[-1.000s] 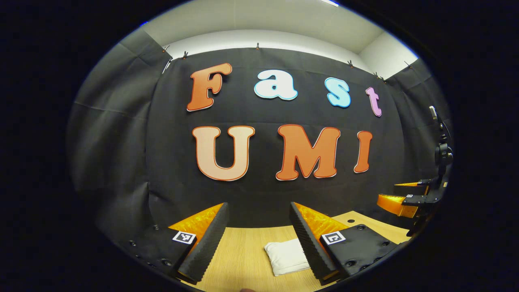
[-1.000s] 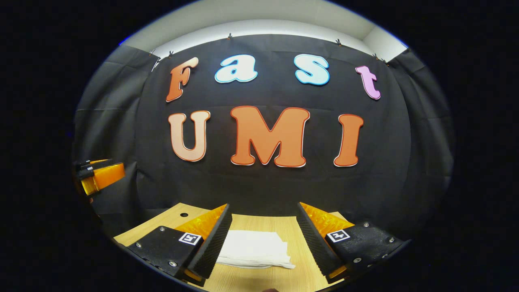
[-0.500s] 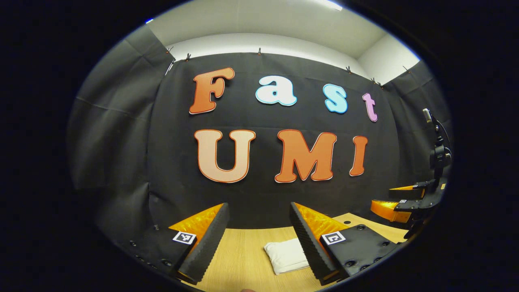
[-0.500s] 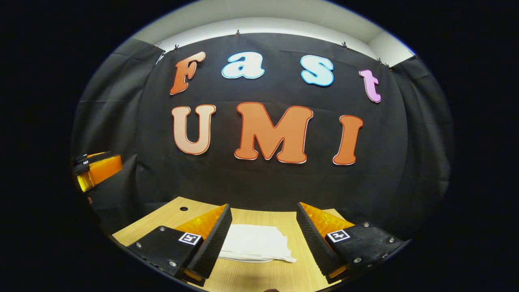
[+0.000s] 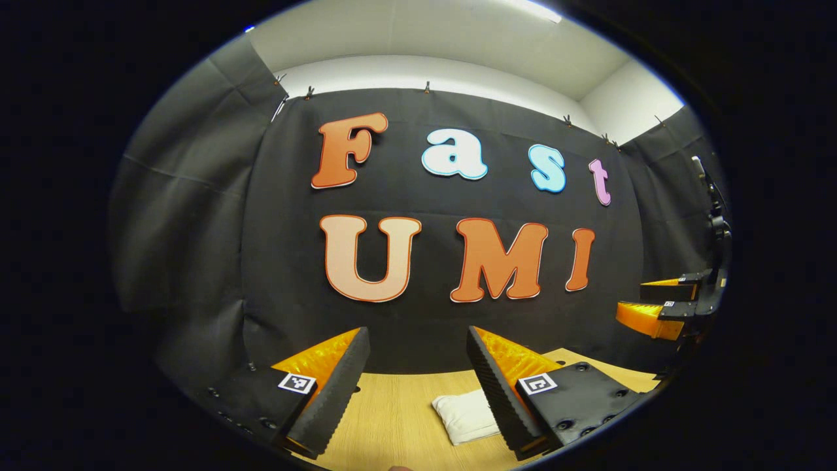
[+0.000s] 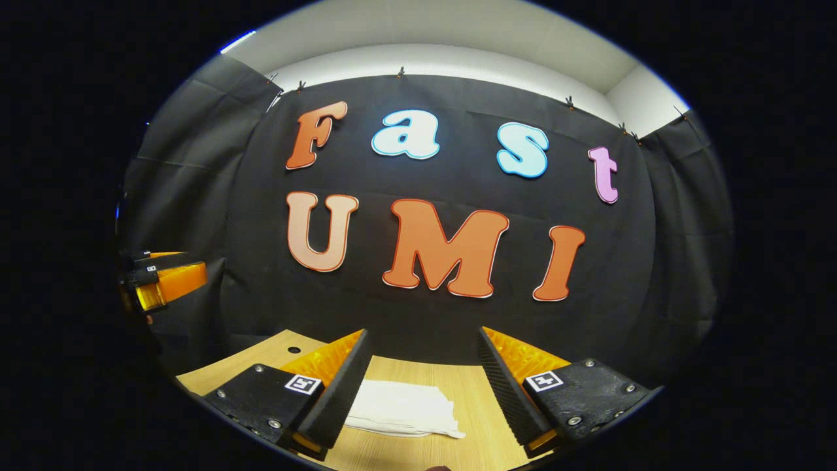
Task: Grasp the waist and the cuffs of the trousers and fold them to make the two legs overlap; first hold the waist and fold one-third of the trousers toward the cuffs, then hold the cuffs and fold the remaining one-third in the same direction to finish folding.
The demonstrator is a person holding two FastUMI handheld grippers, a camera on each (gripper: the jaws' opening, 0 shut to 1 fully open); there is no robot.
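The white trousers [image 6: 402, 409] lie folded into a small flat bundle on the wooden desk [image 6: 467, 386], near its middle and short of the black cloth wall behind. In the right gripper view the bundle rests on the desk below and ahead of the right claw [image 6: 418, 379], partly hidden behind that claw's left finger; the two fingers stand wide apart with nothing between them, raised clear of the cloth. In the left gripper view the trousers [image 5: 464, 413] show as a compact white pad, tucked partly behind the right finger of the left claw [image 5: 415, 376], whose fingers are likewise spread wide and empty above the desk [image 5: 392, 409]. The right claw [image 5: 654, 307] appears at the far right edge of that view, held up off the desk, and the left claw [image 6: 160, 278] appears at the far left edge of the right gripper view.
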